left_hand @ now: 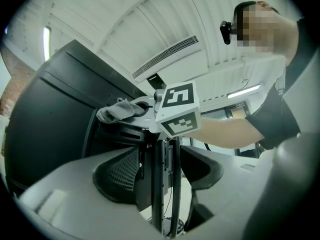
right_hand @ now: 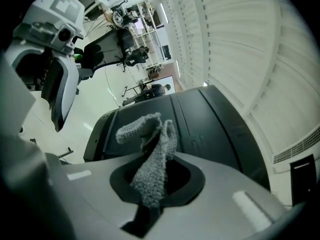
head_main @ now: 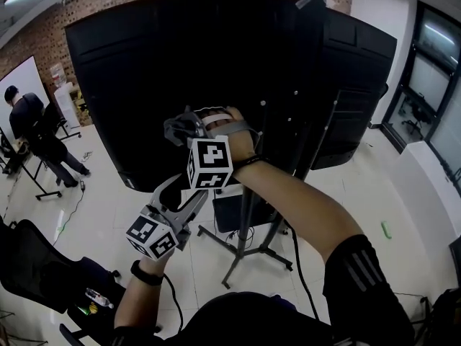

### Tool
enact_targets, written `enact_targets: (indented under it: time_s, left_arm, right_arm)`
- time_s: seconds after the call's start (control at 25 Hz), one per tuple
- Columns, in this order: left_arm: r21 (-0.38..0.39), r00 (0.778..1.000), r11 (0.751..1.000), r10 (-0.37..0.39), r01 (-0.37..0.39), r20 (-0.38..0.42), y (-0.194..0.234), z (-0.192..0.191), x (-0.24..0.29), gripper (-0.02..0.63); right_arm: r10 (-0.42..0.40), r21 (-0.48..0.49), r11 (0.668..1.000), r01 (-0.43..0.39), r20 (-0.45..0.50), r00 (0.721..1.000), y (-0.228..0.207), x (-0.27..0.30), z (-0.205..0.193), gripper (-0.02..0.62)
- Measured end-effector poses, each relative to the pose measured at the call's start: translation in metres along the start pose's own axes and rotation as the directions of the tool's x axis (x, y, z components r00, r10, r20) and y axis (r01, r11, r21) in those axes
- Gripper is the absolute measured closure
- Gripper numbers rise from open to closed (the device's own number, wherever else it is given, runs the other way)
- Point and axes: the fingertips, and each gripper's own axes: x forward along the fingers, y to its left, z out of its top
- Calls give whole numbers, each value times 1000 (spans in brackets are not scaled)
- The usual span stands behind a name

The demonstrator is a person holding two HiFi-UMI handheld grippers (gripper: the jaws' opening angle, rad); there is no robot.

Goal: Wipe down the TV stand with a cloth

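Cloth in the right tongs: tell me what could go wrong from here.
The cloth is pinched only by a narrow fold in the right tongs; rubbing could pull it out. The tongs sit up at the TV's back panel, so hard tips might scrape it. A cable hangs by the stand pole and could snag.

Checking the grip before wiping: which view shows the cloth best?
The right gripper view: the cloth sits close up, pinched between the right gripper's jaws. The left gripper view shows it small and distant. The head view barely shows it.
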Motion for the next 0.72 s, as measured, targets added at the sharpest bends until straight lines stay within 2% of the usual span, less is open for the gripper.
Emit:
enact_targets:
  time_s: [0.24, 0.56, 0.64, 0.72]
  left_arm:
    - [-14, 1000, 1000, 20, -20, -12, 4, -4, -2, 324]
    - [-24, 999, 998, -51, 51, -10, -16, -12, 25, 323]
    - [-24, 998, 998, -66, 66, -11, -22, -11, 32, 323]
    - [-24, 997, 997, -79, 79, -6, -27, -10, 38, 324]
  right_arm:
    - [20, 23, 1000, -19, -62, 998, 9, 5, -30, 569]
    - [-25, -51, 999, 16, -193, 981, 9, -17, -83, 569]
    - [-32, -49, 999, 23, -199, 980, 7, -24, -87, 569]
    - [-36, -7, 999, 35, -169, 985, 2, -36, -82, 569]
